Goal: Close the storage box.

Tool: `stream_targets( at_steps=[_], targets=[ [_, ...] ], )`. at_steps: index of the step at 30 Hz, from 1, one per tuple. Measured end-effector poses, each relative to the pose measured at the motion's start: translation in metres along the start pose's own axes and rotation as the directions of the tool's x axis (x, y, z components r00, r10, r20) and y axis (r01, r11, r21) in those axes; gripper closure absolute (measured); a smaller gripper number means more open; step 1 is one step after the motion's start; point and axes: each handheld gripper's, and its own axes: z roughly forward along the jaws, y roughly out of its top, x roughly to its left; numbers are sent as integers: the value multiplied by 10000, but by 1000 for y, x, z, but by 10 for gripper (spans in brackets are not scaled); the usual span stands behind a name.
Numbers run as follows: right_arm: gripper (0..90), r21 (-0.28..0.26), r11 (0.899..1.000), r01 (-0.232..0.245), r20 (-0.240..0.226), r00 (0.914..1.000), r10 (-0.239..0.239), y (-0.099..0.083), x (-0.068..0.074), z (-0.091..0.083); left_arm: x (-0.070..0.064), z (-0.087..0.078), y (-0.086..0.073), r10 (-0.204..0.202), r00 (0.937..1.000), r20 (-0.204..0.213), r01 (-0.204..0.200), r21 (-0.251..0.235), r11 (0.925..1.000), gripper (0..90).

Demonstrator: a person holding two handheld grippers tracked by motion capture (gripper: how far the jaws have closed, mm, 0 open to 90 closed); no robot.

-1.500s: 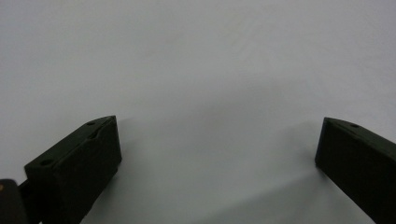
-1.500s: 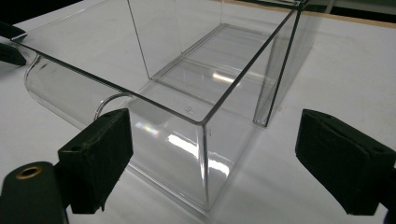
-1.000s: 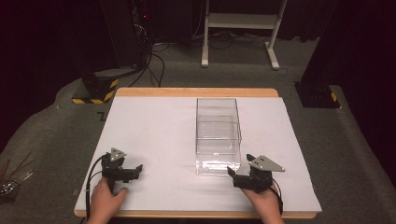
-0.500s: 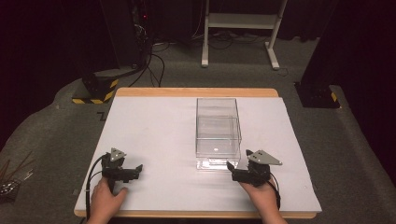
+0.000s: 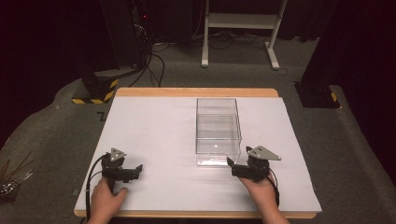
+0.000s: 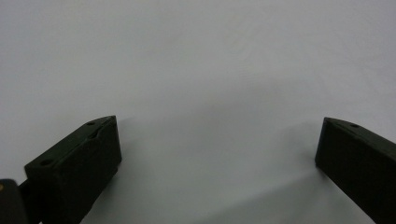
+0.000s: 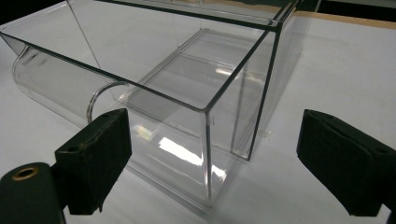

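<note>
The left gripper (image 5: 136, 169) rests open on bare white table (image 5: 154, 130), well apart from the clear box (image 5: 217, 130), whose long axis runs away from the person, while the right gripper (image 5: 230, 163), open too, sits just beside its near corner, far nearer.

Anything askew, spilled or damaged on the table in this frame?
Nothing stands out. The clear box sits upright and square on the white table, with no cracks or spills showing. The right gripper is open, close to the box's near corner; the left gripper is open over bare table.
</note>
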Motion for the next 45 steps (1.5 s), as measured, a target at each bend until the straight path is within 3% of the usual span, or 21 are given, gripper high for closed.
stream_targets(
  at_steps=[31, 45],
  targets=[
    [106, -281, 9979, -588, 396, 9974, 599, 17, -19, 33, 0, 0, 0, 35, 10000, 12, -35, 33, 10000, 4],
    [107, -304, 9973, -664, 395, 9969, 675, 18, -22, 38, 0, 0, 0, 33, 10000, 14, -33, 35, 10000, 4]
  ],
)
